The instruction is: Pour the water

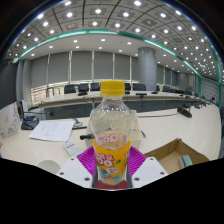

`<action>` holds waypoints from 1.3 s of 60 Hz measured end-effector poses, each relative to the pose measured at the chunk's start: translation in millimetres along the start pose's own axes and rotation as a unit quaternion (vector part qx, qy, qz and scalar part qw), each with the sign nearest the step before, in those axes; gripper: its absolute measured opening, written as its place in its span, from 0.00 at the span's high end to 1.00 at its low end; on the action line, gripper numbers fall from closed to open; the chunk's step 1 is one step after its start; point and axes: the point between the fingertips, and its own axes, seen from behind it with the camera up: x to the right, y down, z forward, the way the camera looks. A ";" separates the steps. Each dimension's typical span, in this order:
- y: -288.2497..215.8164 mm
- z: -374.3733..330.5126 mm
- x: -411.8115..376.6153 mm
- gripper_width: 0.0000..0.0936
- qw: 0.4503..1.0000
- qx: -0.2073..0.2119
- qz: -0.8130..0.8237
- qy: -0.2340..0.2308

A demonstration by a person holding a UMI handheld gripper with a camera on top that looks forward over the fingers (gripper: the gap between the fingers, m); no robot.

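Note:
A clear plastic bottle [112, 130] with a yellow cap and a yellow-and-pink label stands upright between my fingers. My gripper [111, 166] is shut on the bottle: both pink pads [88, 160] press against its lower sides. The bottle is held up above the pale table [190, 128], and its base is hidden between the fingers. No cup or glass can be made out clearly.
An open cardboard box [176, 154] sits just right of the fingers. Papers [52, 130] and a dark phone [29, 122] lie on the table to the left. A round white object [48, 166] lies near left. Chairs and desks stand beyond.

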 end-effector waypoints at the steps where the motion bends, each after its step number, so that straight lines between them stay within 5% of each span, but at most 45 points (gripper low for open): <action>1: 3.3 0.9 1.1 0.58 1.000 -0.002 0.003 -0.002; 12: 46.8 12.2 4.6 0.58 0.999 -0.032 0.008 0.000; 21: 45.9 7.3 2.8 0.56 1.000 -0.013 0.003 0.001; 31: 53.0 5.8 6.7 0.38 0.999 -0.040 0.001 0.008; 36: 58.5 3.2 9.0 0.07 0.998 -0.061 -0.004 0.015; 55: 19.7 -93.9 -19.8 0.08 0.996 -0.087 -0.009 0.010; 78: 2.9 -298.1 -68.9 0.08 0.990 -0.137 -0.041 -0.002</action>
